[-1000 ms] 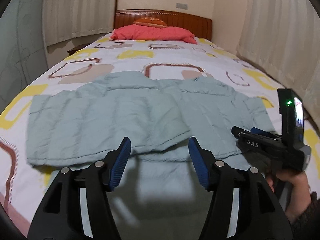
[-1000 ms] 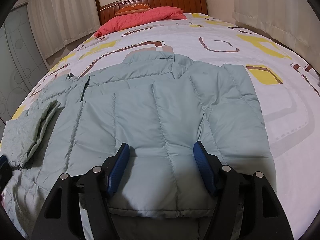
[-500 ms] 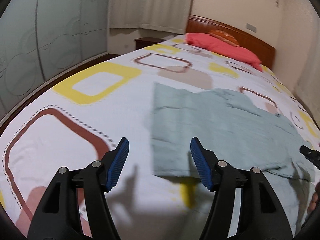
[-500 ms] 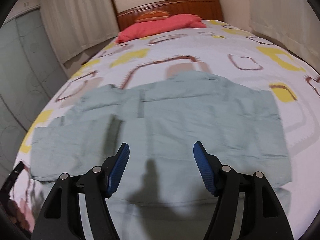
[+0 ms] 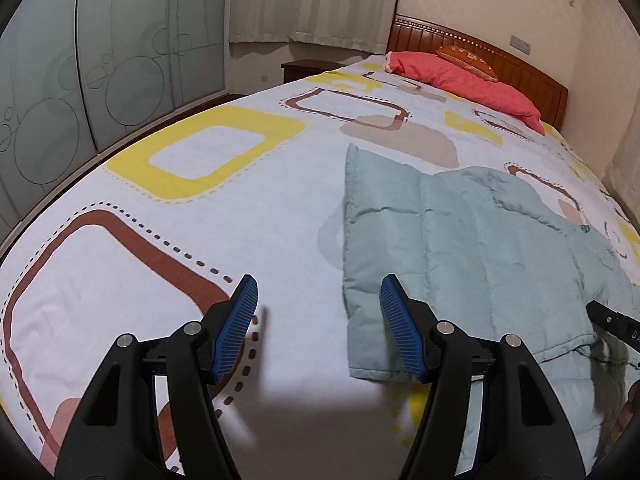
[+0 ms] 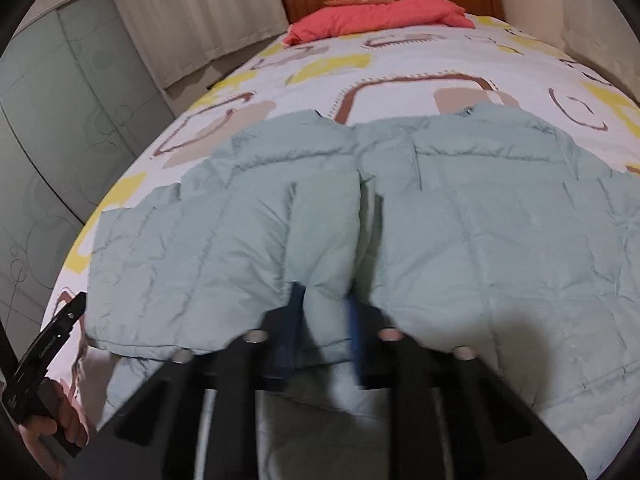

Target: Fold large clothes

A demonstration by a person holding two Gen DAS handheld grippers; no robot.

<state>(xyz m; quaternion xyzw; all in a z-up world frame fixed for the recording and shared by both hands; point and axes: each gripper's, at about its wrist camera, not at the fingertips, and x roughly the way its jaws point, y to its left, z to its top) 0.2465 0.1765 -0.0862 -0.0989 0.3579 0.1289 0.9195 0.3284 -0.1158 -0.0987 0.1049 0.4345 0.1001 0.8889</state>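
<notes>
A pale green quilted jacket (image 6: 480,220) lies spread across the patterned bed sheet (image 5: 200,208). In the right wrist view my right gripper (image 6: 325,320) is closing, with a raised fold of the jacket's lower part pinched between its blue pads. In the left wrist view my left gripper (image 5: 318,320) stands open just over the sheet at the jacket's (image 5: 460,240) sleeve end. Its right finger (image 5: 400,328) overlaps the cuff edge and nothing lies between the pads. Each gripper shows at the edge of the other's view: right gripper (image 5: 612,320), left gripper (image 6: 48,340) with a hand on it.
A pink pillow (image 5: 460,76) and a wooden headboard (image 5: 500,60) are at the far end of the bed. Frosted sliding doors (image 5: 80,60) run along the left side, with a dark nightstand (image 5: 304,70) and curtains (image 5: 312,0) beyond. The bed's near left edge drops off.
The left gripper swung left from the jacket's middle to its sleeve end and stayed open. The right gripper moved over the jacket's lower part and closed on a fold of it.
</notes>
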